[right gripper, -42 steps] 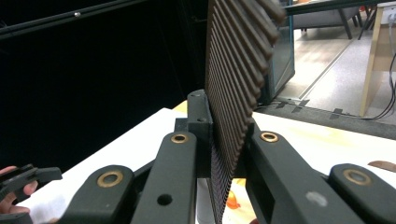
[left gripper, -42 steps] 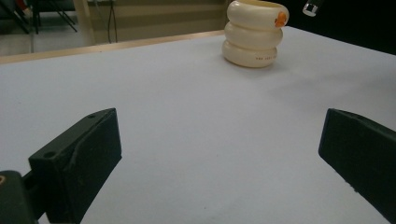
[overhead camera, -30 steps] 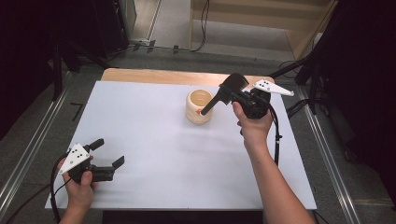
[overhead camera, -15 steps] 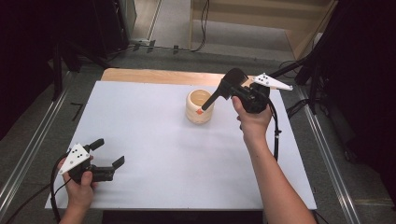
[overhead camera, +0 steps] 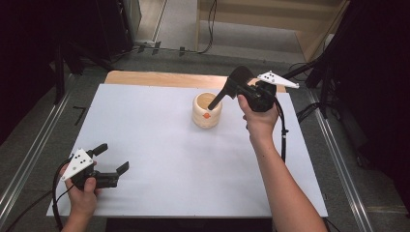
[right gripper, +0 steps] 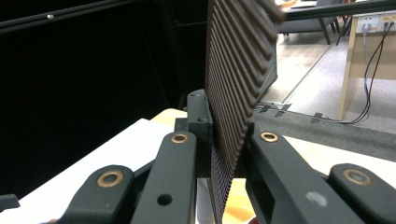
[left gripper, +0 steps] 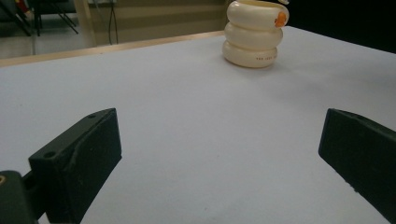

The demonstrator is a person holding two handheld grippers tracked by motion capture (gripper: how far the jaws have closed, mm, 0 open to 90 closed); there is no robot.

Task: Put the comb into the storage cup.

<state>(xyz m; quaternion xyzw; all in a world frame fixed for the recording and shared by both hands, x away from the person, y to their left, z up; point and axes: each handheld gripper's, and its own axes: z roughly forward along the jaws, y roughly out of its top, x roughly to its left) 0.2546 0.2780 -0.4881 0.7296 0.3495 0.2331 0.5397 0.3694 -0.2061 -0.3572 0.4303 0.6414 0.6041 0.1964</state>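
The white table surface (overhead camera: 159, 145) lies largely bare, with a strip of wooden edge (overhead camera: 159, 77) showing along its far side and metal rails (overhead camera: 29, 145) running down both flanks; the widest free space is the middle and near portion between the two hands. The cream ribbed cup (overhead camera: 207, 110), built of three stacked rounded rings and bearing an orange mark on its side, stands upright in the far centre of the surface, a little back from the wooden edge; in the left gripper view it stands (left gripper: 254, 32) far ahead and right of centre, well apart from that gripper. The right gripper (overhead camera: 212, 105) is held at the cup's right, angled down to the left, its tip at the cup's mouth; whether the tip touches the rim or the inside cannot be told from above; in the right gripper view its jaws are pressed together on a thin, dark ribbed piece (right gripper: 233, 102) that stands on edge between them. The left gripper (overhead camera: 112, 159) rests at the near left corner of the surface, its jaws spread wide with nothing between them; bare table lies ahead of it. Cables (overhead camera: 283, 135) trail from both grippers; dark equipment and floor border the table on all sides.
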